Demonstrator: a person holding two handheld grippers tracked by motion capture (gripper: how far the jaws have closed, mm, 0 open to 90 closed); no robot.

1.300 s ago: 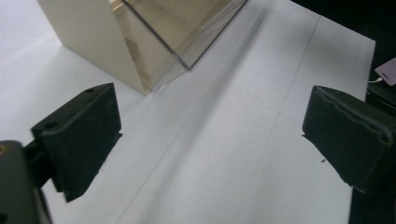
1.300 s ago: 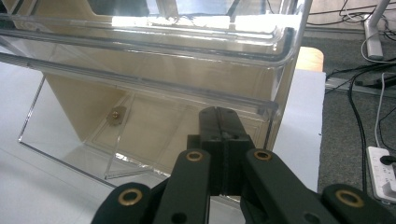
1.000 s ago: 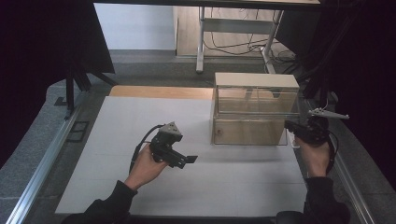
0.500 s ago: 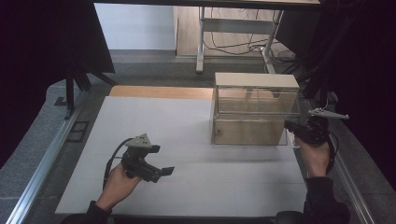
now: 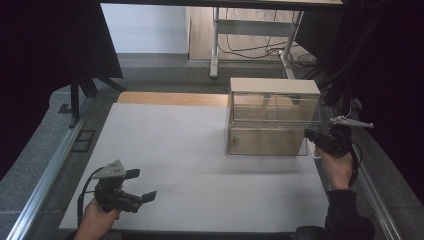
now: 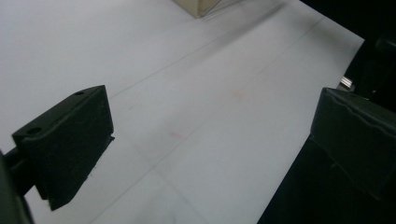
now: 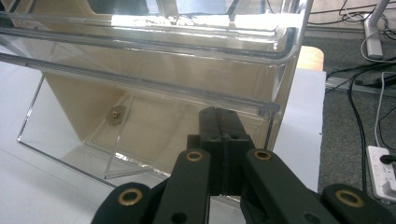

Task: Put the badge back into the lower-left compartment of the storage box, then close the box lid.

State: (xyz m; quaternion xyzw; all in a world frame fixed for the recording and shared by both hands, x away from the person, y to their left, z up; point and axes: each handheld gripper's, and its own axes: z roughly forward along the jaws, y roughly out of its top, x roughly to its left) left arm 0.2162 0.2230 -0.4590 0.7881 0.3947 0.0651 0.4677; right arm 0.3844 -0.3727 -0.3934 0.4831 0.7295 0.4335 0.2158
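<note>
A clear acrylic box [image 5: 272, 120] with a beige top and back stands at the right of the white table [image 5: 170, 140]. My right gripper [image 5: 314, 136] sits at the box's lower right corner, jaws pressed together with nothing between them. In the right gripper view the shut gripper [image 7: 219, 116] points at the clear front of the box [image 7: 140, 70], just under its rails, and a small brass fitting [image 7: 114, 114] lies inside. My left gripper [image 5: 141, 185] hovers open near the table's front left edge. In the left gripper view the gripper [image 6: 210, 140] spans bare white table.
A wooden strip [image 5: 170, 98] runs along the table's back edge. Metal rails [image 5: 47, 175] flank the table on both sides. Behind it stand a white table leg [image 5: 215, 40] and cables on the floor. A power strip [image 7: 383, 161] lies right of the box.
My left gripper has drawn back from the table's middle toward the front left corner, staying open. The right gripper and the box have not moved.
</note>
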